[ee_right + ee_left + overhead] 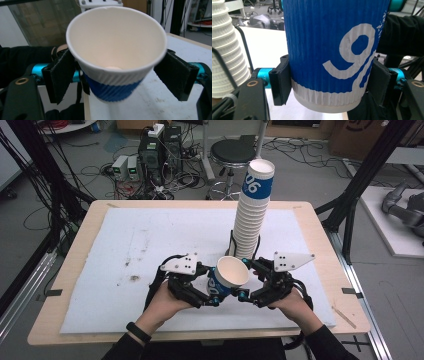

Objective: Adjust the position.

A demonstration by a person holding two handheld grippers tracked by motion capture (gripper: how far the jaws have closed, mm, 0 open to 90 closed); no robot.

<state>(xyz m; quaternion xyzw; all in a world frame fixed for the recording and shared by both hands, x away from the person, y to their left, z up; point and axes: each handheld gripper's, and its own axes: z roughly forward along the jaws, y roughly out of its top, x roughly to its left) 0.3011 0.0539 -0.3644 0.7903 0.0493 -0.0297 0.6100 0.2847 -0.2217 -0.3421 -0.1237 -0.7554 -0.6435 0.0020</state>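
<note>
The left tongs (pixel 329 82) pinch the blue-and-white ribbed paper cup (pixel 329 50) low on its body, both black pads pressed flat against its sides. The right tongs (pixel 120 75) stand spread around the same cup's rim, the pad on one side close to the wall, the other clear of it. The cup (pixel 227 277) hangs tilted above the near edge of the white-covered surface (pixel 125 240), just before the tall stack of white ribbed paper cups (pixel 252 215).

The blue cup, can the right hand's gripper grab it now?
Probably yes. The blue cup sits tilted between the right gripper's open fingers, with nothing in the way. The left gripper already clamps its base, so it's steady.
</note>
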